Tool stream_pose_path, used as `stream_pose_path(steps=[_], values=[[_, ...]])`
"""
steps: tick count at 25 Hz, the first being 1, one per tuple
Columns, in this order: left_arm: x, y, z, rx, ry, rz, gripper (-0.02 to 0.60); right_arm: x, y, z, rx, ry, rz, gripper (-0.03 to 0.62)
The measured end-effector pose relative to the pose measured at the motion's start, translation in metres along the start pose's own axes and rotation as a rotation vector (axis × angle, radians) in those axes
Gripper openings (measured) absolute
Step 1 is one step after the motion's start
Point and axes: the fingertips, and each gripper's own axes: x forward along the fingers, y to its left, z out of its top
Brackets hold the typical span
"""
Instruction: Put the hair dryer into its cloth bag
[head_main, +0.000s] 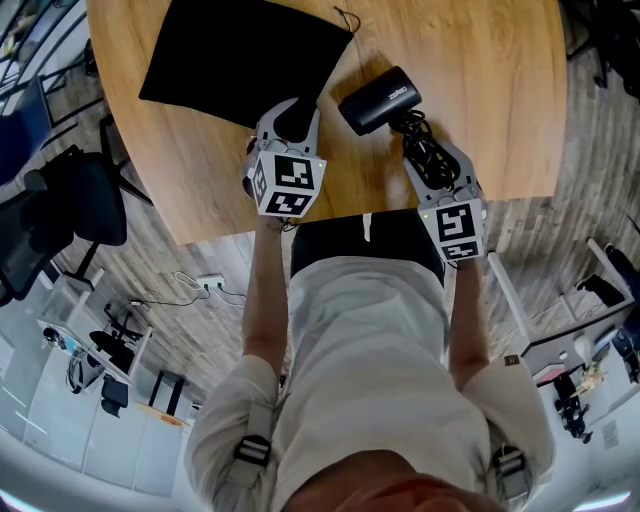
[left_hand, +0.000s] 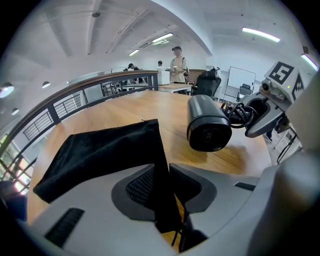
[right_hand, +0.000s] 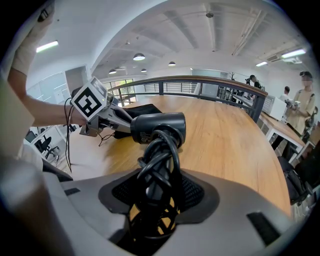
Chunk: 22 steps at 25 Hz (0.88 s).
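Left gripper (head_main: 288, 118): pinching the near edge of the cloth bag (head_main: 240, 60).
Right gripper (head_main: 432, 160): clamping the handle of the hair dryer (head_main: 380, 100), its barrel sitting just beside the bag.

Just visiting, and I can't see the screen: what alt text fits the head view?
From above, a person at a wooden table holds two grippers: the left gripper pinches the edge of a black cloth bag, and the right gripper clamps the cord-wrapped handle of a black hair dryer beside the bag.
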Motion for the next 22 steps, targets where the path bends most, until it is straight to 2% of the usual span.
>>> stream_pose_path(steps=[5, 16, 19, 22], values=[[0.003, 0.003, -0.005, 0.016, 0.021, 0.017, 0.028, 0.0, -0.001, 0.0, -0.002, 0.001, -0.001, 0.213], [-0.014, 0.006, 0.008, -0.042, -0.028, 0.01, 0.018, -0.005, -0.001, -0.001, 0.0, -0.009, -0.002, 0.213], [-0.019, 0.008, 0.011, -0.042, -0.04, 0.017, 0.018, -0.005, -0.001, 0.0, -0.002, -0.012, 0.001, 0.213], [-0.017, 0.007, 0.009, -0.007, -0.025, 0.037, 0.018, -0.006, 0.0, 0.0, -0.008, -0.014, 0.004, 0.213]])
